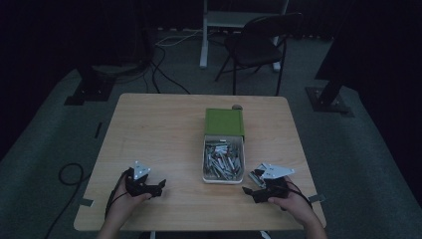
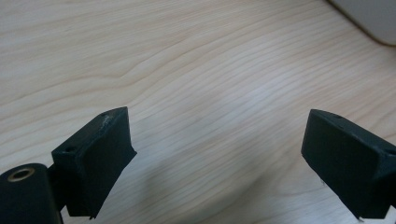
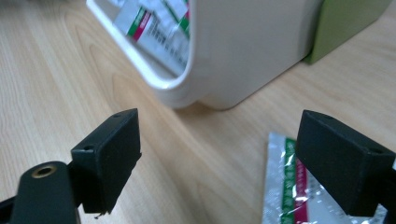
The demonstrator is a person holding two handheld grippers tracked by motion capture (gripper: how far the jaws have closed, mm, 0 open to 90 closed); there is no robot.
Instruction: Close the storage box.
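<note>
A wooden table (image 1: 164, 139) stands in a dim room, with a dark folding chair (image 1: 259, 42) on the floor beyond its far edge, at about one o'clock from the table's middle. Near the centre of the table sits a white tray (image 1: 205, 167) full of silvery sachets, and a green box (image 1: 224, 122) touches its far end, at twelve o'clock from it; a small dark object rests just behind the box at the table's far edge, too small to tell what it is. The left gripper (image 1: 158, 188), held in the person's left hand (image 1: 124, 201) at about eight o'clock from the tray, hangs over bare wood with its jaws spread wide and nothing between them; in the left gripper view a pale corner of the tray shows at the upper right. The right gripper (image 1: 247, 190), in the right hand (image 1: 293, 201), sits at about four o'clock from the tray, jaws likewise released and wide apart. A loose sachet (image 3: 292, 186), silver with green and red print, lies flat on the wood just beside the tray's near right corner; in the right gripper view it lies at five o'clock, partly under the right-hand jaw, not gripped. The rounded tray corner (image 3: 187, 91) rises straight ahead at twelve o'clock, close to the jaws, with printed sachets visible inside it.
</note>
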